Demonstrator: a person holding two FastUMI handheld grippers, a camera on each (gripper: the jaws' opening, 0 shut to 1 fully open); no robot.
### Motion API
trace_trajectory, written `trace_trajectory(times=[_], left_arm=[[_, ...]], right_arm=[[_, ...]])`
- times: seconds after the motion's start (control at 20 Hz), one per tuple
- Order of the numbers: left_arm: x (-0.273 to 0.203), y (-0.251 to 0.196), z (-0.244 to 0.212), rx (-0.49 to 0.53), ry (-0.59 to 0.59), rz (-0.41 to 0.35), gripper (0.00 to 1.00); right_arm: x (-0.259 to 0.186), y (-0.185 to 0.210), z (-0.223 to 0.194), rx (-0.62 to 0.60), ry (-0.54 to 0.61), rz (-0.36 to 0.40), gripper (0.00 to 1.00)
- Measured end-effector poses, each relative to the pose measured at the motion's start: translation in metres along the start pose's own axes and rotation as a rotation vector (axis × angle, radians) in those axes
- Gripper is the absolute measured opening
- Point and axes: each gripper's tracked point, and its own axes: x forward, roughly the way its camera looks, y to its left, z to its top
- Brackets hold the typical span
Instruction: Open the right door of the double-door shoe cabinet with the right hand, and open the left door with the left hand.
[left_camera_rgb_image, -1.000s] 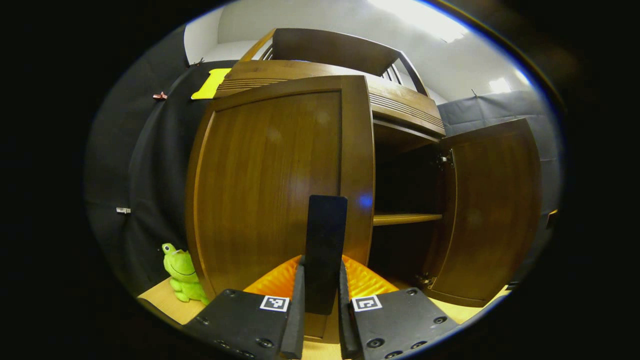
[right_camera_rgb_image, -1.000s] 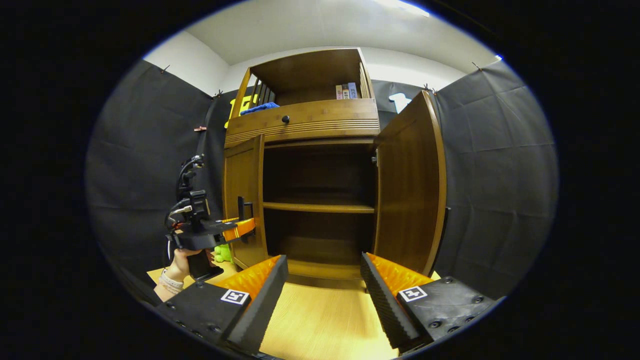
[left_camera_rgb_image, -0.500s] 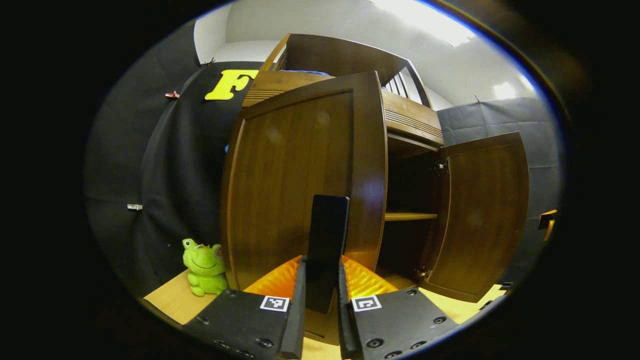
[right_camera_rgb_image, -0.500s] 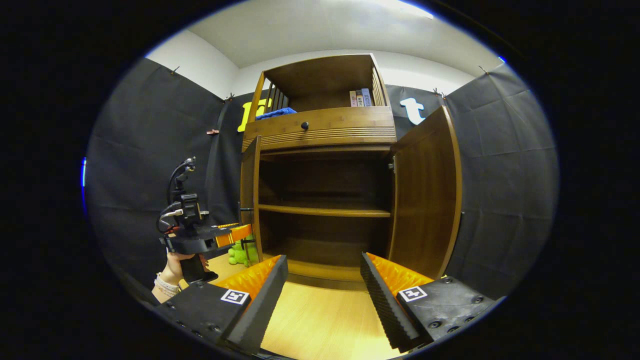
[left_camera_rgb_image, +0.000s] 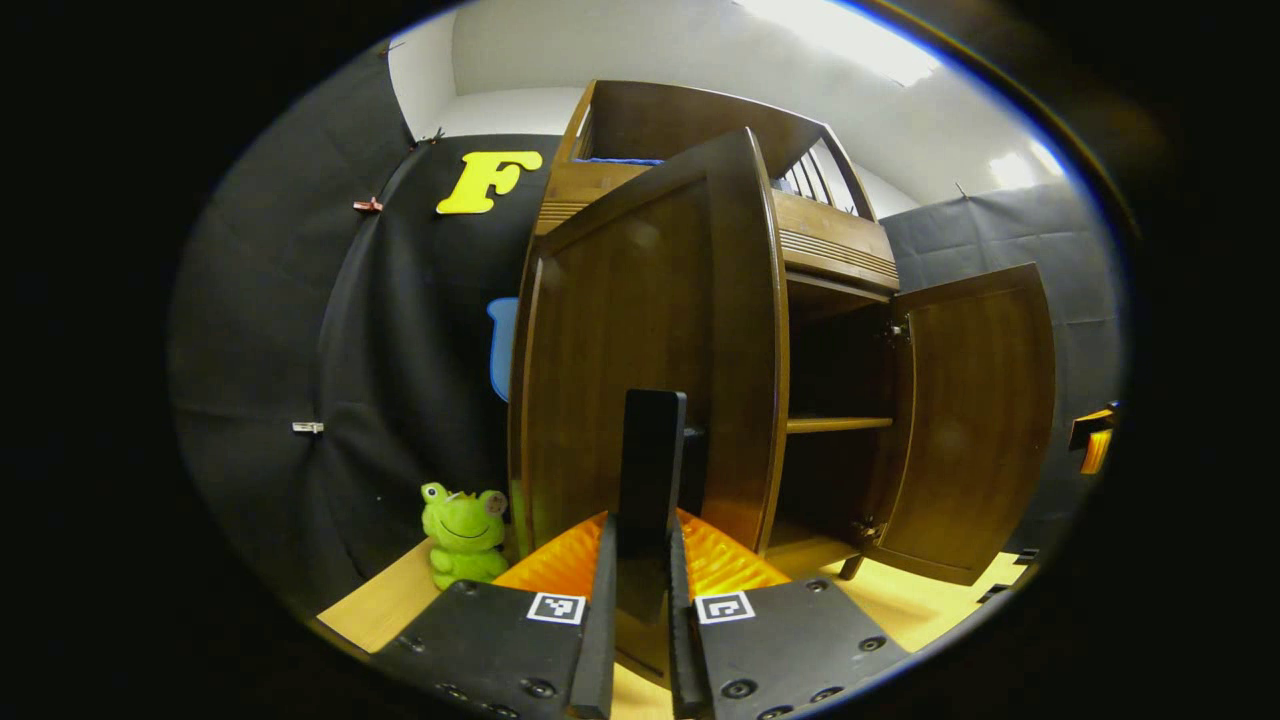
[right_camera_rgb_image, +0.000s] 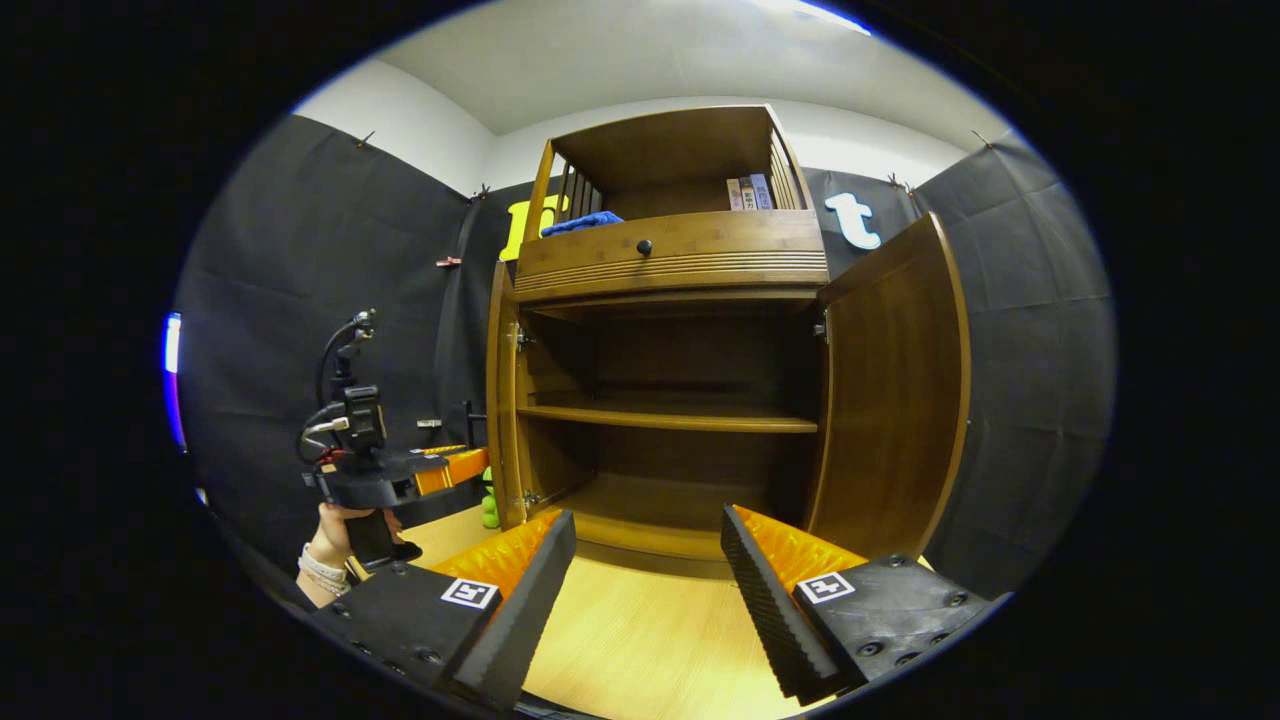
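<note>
In the right gripper view, the tall brown wooden shoe cabinet (right_camera_rgb_image: 670, 260) stands on a pale wooden floor (right_camera_rgb_image: 640, 640) with both doors swung wide: the left door (right_camera_rgb_image: 497, 400) is seen nearly edge-on, the right door (right_camera_rgb_image: 890, 390) shows its inner face, and a single wooden shelf (right_camera_rgb_image: 665, 417) crosses the dark interior. Above the doors is a drawer front with a small dark round knob (right_camera_rgb_image: 644, 246), and the open top compartment holds a folded blue cloth (right_camera_rgb_image: 582, 222) on the left and a few upright books (right_camera_rgb_image: 750, 193) on the right. The right gripper (right_camera_rgb_image: 648, 560) hangs before the cabinet with its fingers spread well apart and nothing between them, while the left gripper (right_camera_rgb_image: 465, 465), held from below by a hand (right_camera_rgb_image: 335, 525) with a beaded band at the wrist, sits at the outer side of the left door, its fingertips hidden from here.
</note>
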Motion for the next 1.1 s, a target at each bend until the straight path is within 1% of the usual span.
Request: trace_trajectory(times=[0.05,0.1,0.15,0.45,0.5,0.6,0.7,0.8,0.85,1.0,1.05,1.1], left_arm=[[-0.003,0.004,0.001,-0.002,0.003,-0.001,0.25],[-0.005,0.007,0.001,-0.003,0.004,0.001,0.25],[-0.008,0.011,0.002,-0.002,0.004,0.008,0.24],[-0.021,0.037,0.003,0.016,0.004,0.060,0.20],[-0.023,0.040,0.002,0.013,0.003,0.069,0.20],[-0.026,0.048,0.003,0.011,-0.001,0.082,0.19],[-0.030,0.059,0.003,0.018,-0.003,0.111,0.18],[-0.035,0.069,0.003,0.020,-0.005,0.146,0.15],[-0.036,0.074,0.003,0.017,-0.006,0.159,0.12],[-0.044,0.082,0.005,0.018,-0.015,0.173,0.11],[-0.048,0.085,0.006,0.022,-0.018,0.178,0.10],[-0.051,0.090,0.007,0.025,-0.021,0.187,0.09]], right_arm=[[0.001,0.002,-0.001,0.001,0.002,0.004,0.93],[0.004,0.007,-0.001,0.003,0.003,0.011,0.88],[0.004,0.010,-0.001,0.005,0.003,0.017,0.93],[0.008,0.025,0.001,0.008,-0.002,0.046,0.93],[0.009,0.028,0.001,0.009,0.000,0.050,0.98],[0.010,0.033,-0.004,0.011,0.004,0.059,0.98],[0.010,0.036,-0.005,0.009,0.006,0.063,0.98],[0.011,0.039,-0.006,0.007,0.011,0.067,0.98],[0.012,0.042,-0.005,0.008,0.014,0.070,0.98],[0.013,0.051,-0.007,0.009,0.020,0.082,0.98],[0.014,0.053,-0.007,0.007,0.020,0.086,0.93],[0.014,0.056,-0.007,0.004,0.018,0.089,0.93]])
